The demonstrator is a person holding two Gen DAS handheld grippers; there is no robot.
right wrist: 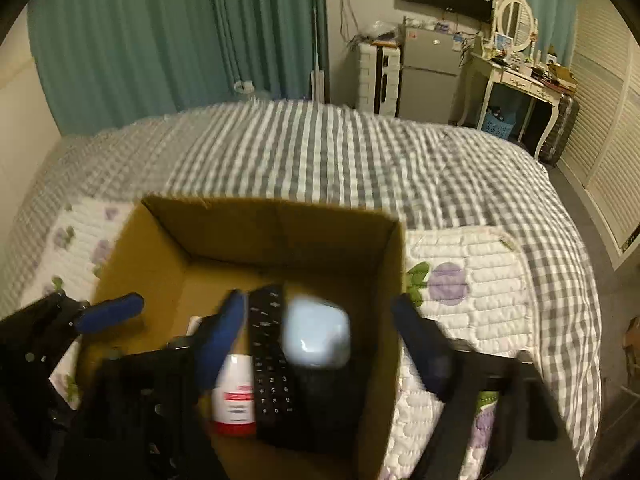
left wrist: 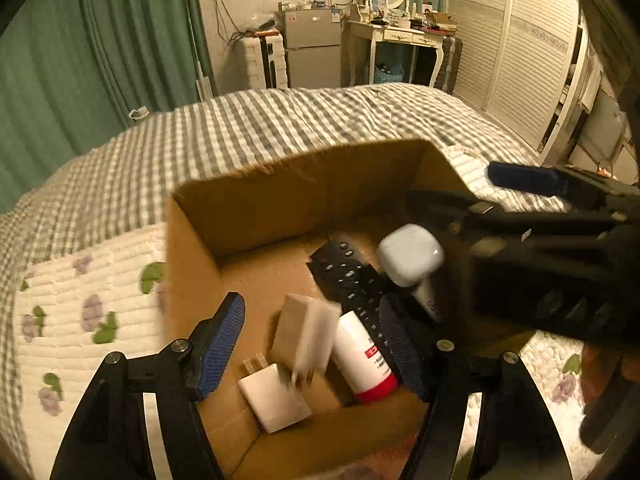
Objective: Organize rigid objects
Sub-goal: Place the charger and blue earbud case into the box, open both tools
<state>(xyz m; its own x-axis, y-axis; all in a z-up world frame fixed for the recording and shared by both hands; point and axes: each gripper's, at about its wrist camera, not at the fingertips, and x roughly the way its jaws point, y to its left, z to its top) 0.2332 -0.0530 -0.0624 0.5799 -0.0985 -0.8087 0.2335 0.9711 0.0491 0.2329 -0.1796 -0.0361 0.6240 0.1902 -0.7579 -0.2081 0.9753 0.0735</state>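
Room: a bedroom is showing behind, with green curtains (left wrist: 80, 60), a small grey fridge (left wrist: 314, 48) and a white dressing table (left wrist: 396, 34).
Surface: a bed (left wrist: 260, 128) under a grey-and-white checked cover is carrying a white quilted mat with purple flowers (left wrist: 80, 312).
Container: an open brown cardboard box (left wrist: 280, 200) is sitting on the mat, flaps gone or folded, corrugated walls upright.
Contents: a black remote (left wrist: 352, 280) is lying flat, its long axis running from the near right to the far left of the floor; a white bottle with a red cap (left wrist: 364, 356) is lying on its side just beside it, cap toward the camera; a flat white charger (left wrist: 274, 396) is resting with its prongs pointing to the far wall; a blurred pale rectangular block (left wrist: 306, 336) is tilting above it; a rounded white glossy case (right wrist: 316, 332) is sitting blurred over the remote.
Left gripper (left wrist: 312, 344): spread wide over the box, blue textured pads (left wrist: 220, 344) gripping nothing.
Right gripper (right wrist: 320, 340): spread, its fingers straddling the box's right wall, empty.
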